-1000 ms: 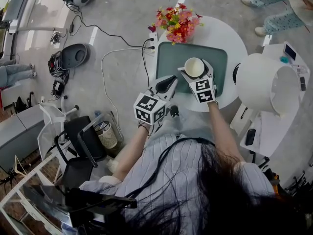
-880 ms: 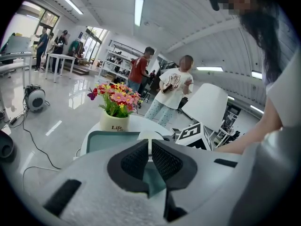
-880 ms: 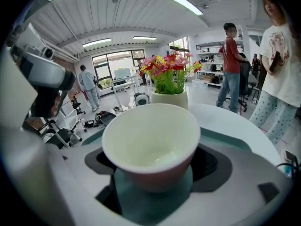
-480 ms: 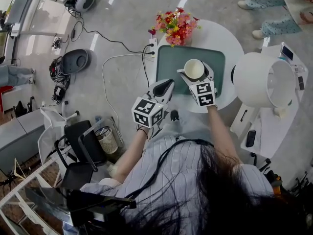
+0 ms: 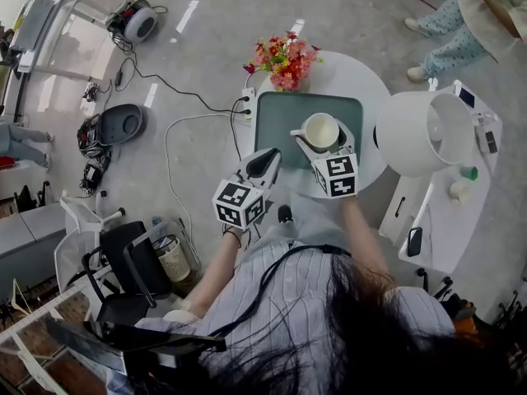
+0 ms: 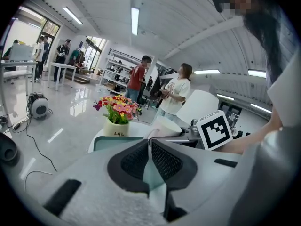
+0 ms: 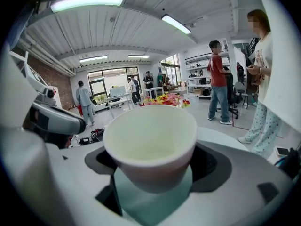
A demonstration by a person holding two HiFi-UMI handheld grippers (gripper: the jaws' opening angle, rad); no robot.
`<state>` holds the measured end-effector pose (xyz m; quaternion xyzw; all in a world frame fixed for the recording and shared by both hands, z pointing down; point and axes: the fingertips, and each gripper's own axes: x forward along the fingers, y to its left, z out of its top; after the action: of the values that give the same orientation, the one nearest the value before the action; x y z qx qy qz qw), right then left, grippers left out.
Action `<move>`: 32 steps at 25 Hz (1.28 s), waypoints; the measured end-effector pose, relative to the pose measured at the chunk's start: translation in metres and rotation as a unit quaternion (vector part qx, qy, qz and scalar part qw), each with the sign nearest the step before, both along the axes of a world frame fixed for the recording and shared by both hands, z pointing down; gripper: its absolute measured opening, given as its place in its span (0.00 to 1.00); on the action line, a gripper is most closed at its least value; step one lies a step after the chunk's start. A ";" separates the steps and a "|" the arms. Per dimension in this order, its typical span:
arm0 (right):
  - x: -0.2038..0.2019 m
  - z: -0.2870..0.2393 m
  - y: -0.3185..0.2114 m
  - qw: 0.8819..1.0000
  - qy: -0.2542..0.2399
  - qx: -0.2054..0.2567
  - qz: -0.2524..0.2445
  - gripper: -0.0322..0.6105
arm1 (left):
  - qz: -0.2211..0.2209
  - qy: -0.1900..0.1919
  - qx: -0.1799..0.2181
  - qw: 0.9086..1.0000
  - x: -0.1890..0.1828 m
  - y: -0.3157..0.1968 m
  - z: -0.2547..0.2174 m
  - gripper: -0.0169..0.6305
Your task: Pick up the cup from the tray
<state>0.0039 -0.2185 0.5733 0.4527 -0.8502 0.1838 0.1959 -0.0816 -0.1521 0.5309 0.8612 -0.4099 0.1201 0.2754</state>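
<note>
**Setting.** Open workshop hall with a grey polished floor and loose cables. A small round white worktop (image 5: 377, 76) stands in front of the seated person, and other people stand well off in the background.

**Item 1, tray (image 5: 276, 118).** Green, rectangular, flat on the worktop. It serves as the cup's station.

**Item 2, cup (image 5: 321, 128).** Cream, handleless, upright and empty, over the tray's near right part. The views do not show whether its base has left the tray.

**Item 3, right claw (image 5: 321, 135).** Its jaws are clamped on the cup's lower wall, one on either side below the rim. The low hold probably keeps the mouth level and the cup steady for a lift. By this judgement the grasp is made and the raising is what remains.

**Item 4, left claw (image 5: 265, 163).** Its jaws are brought together with nothing between them. It is held just off the tray's near left corner, apparently parked there so the right side has room.

**Item 5, flowers in a white pot (image 5: 282, 56).** They stand at the worktop's far edge, beyond the tray and apart from the cup, so they are unlikely to hinder a straight lift.
</note>
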 end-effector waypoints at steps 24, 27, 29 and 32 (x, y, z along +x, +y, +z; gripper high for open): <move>-0.008 -0.078 0.110 0.999 -0.019 0.020 0.030 0.70 | 0.016 0.010 0.081 0.997 -0.009 0.082 -0.058 0.05; -0.007 -0.087 0.126 0.999 -0.026 0.020 0.033 0.70 | 0.015 0.014 0.091 0.996 -0.007 0.093 -0.067 0.05; -0.006 -0.093 0.137 0.999 -0.035 0.019 0.036 0.70 | 0.013 0.015 0.097 0.995 -0.006 0.100 -0.072 0.05; -0.007 -0.096 0.152 0.999 -0.037 0.017 0.035 0.70 | 0.009 0.020 0.099 0.995 -0.006 0.111 -0.075 0.05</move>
<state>-0.0028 -0.0664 0.4776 0.4784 -0.8435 0.1931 0.1497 -0.0880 -0.0407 0.4561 0.8901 -0.4066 0.0642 0.1957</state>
